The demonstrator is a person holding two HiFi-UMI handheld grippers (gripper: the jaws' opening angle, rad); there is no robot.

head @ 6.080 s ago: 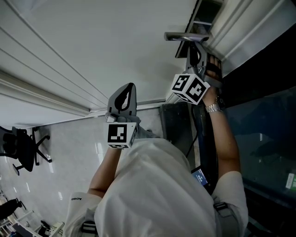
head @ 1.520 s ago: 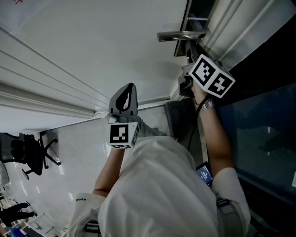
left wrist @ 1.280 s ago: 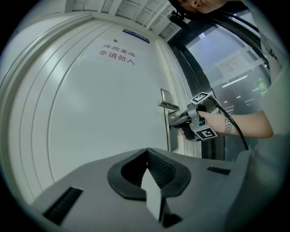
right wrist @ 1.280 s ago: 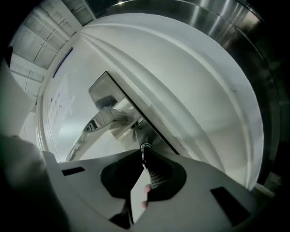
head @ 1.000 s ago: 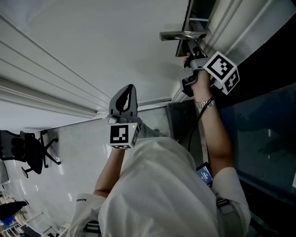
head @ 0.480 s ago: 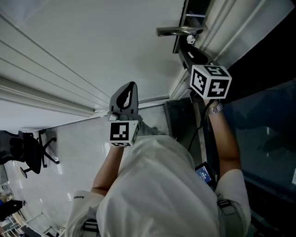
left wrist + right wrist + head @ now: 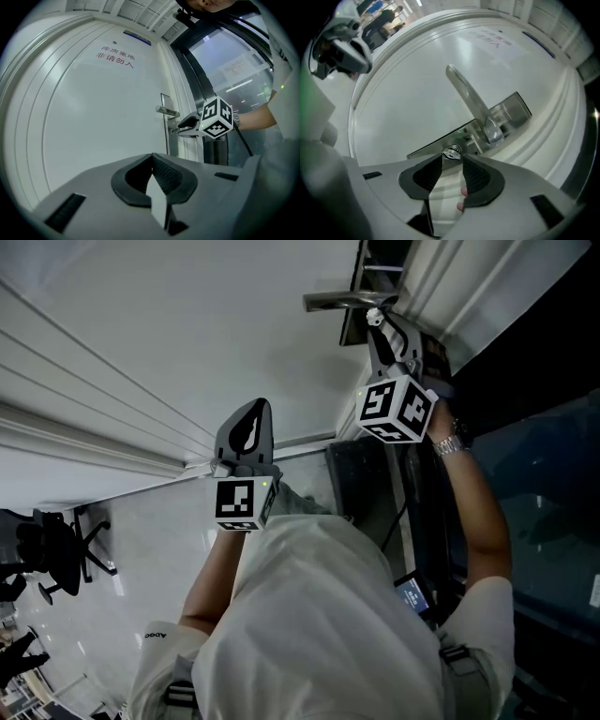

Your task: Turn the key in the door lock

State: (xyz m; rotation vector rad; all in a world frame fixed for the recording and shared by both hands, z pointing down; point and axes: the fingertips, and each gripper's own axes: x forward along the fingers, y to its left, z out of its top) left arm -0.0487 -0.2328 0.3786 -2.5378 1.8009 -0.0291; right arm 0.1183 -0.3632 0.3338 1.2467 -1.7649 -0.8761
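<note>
The right gripper (image 7: 452,158) is standing with jaws parted, having just been opening, and the key (image 7: 451,151) in the door lock (image 7: 433,146) is sitting at its twelve o'clock between the tips, while the left gripper (image 7: 151,159), jaws together, is hanging well apart.

The right gripper (image 7: 382,332) is seen rolled over from its pose of a second ago. Its marker cube (image 7: 395,410), then carried out to the right of the wrist (image 7: 450,442), is now turned in beneath the door handle (image 7: 339,302). The jaws, closed a second ago, have just been opening and are now held apart, with the key (image 7: 451,152) standing between their tips. The pads appear to be clear of it, though this is not plainly shown. The wrist is now found further right in the head view.
</note>
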